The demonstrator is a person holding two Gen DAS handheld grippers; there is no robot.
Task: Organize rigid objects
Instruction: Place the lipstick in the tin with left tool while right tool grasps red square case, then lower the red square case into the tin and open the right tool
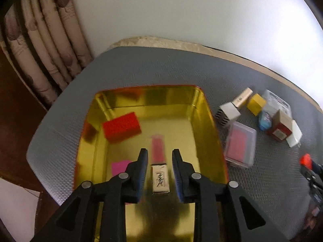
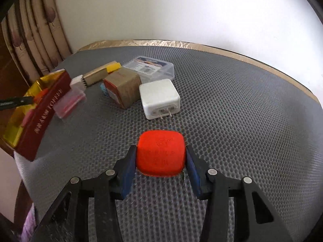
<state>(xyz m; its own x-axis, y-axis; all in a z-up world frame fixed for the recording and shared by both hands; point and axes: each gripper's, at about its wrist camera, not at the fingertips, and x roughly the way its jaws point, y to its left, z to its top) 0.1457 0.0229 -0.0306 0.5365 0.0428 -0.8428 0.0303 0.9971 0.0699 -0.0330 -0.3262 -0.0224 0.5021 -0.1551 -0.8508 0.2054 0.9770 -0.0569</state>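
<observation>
The right tool [image 2: 160, 157] is gripping a red block [image 2: 160, 155]; the left tool [image 1: 159, 168], released, is straddling a lipstick [image 1: 159, 169] in the tin [image 1: 210, 121].

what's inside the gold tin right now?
In the gold tin: a red block at back left, a lipstick tube in the middle, and a pink piece. The left gripper hides the tin's near part.
</observation>
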